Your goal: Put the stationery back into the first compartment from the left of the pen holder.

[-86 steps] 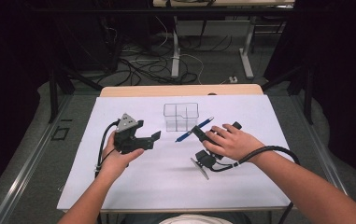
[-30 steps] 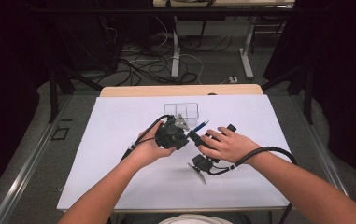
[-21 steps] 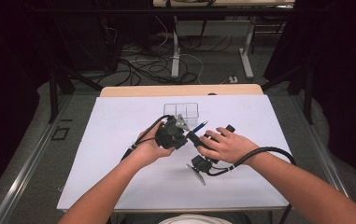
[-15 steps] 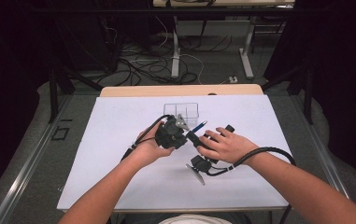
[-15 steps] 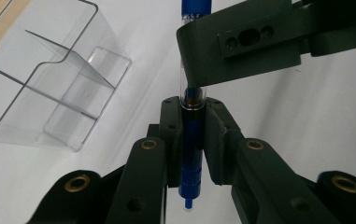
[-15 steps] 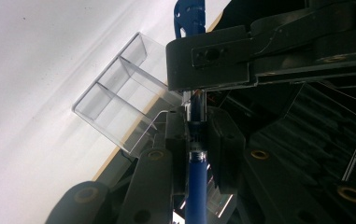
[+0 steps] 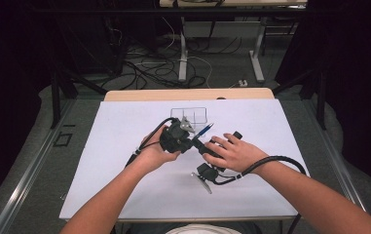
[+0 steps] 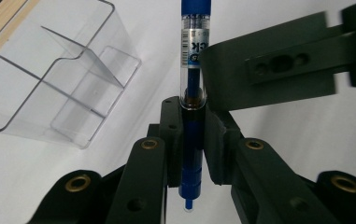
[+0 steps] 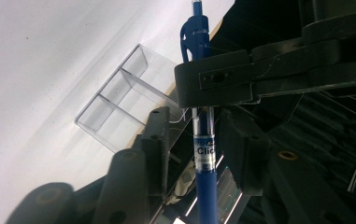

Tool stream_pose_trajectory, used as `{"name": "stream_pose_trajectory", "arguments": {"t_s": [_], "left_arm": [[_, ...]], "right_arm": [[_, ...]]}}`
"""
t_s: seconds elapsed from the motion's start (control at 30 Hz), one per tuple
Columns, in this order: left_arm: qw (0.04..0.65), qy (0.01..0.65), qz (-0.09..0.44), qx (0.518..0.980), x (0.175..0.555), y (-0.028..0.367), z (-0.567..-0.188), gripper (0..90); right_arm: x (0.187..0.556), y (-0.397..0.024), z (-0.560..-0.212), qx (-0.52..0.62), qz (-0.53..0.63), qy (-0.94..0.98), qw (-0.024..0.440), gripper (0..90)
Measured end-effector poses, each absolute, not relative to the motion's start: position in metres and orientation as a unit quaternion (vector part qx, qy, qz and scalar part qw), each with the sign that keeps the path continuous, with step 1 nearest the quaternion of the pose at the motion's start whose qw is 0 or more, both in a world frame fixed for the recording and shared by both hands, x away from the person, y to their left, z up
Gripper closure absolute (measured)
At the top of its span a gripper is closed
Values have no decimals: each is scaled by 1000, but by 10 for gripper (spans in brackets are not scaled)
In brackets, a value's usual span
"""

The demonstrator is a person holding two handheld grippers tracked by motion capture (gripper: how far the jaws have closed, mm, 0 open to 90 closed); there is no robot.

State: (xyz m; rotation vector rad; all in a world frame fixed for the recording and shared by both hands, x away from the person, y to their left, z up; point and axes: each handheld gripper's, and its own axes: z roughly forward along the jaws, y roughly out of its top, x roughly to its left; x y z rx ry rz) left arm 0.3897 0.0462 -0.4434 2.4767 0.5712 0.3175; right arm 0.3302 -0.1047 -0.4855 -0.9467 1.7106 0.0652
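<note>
One blue pen [image 8: 193, 140] hangs above the white surface [image 7: 124, 195], clamped between the jaws of the left gripper [image 8: 193, 144] near its tip, just in front of the clear divided box [image 8: 59, 79]. Since the earliest frame, the left hand [image 7: 156, 153] has crossed from the left side to meet the right gripper [image 9: 203, 149], whose jaws have just been opening and now stand apart on either side of the barrel.
</note>
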Motion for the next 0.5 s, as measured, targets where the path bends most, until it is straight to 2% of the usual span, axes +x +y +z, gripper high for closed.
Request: {"name": "stream_pose_trajectory", "arguments": {"t_s": [0.23,0.5], "left_arm": [[299,230,123,918,396,52,-442,790],[330,259,123,899,402,59,-437,790]], "right_arm": [[330,-107,-480,-382,42,733,562,537],[327,-109,-473,-291,93,783,543,462]]}}
